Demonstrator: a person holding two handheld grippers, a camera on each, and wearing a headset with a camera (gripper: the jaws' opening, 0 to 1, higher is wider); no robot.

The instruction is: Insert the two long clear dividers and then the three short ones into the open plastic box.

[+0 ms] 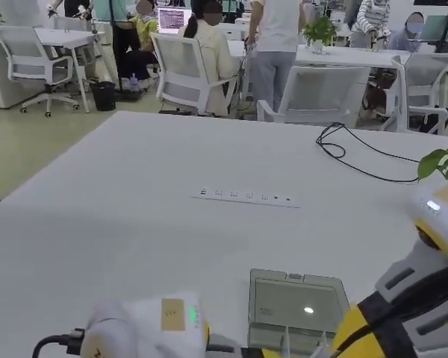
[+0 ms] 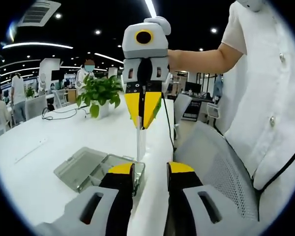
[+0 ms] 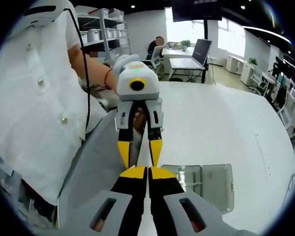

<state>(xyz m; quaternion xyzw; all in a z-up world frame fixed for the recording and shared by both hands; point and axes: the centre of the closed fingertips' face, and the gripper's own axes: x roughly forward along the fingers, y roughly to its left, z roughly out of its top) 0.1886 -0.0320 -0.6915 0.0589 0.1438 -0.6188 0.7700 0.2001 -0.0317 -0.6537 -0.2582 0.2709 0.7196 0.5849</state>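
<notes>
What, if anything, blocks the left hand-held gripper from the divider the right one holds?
Nothing visible, so it can probably reach. The left hand-held gripper is open and faces the divider, which hangs upright from the shut right hand-held gripper by the box, with open air between them.

In the head view the table [image 1: 134, 224] takes up the lower frame, with the open plastic box [image 1: 299, 306] on it at bottom centre. A power strip [image 1: 246, 198] lies on the table above the box, at mid frame. A cable [image 1: 351, 153] loops at upper right, left of plant leaves [image 1: 444, 160] at the right edge. Chairs [image 1: 183, 74] and people [image 1: 280, 45] are behind the table along the top. In the left gripper view the right gripper [image 2: 142, 123] at centre faces the left gripper [image 2: 151, 169] at the bottom. A divider [image 2: 141, 142] hangs between them, over the box's right edge.
</notes>
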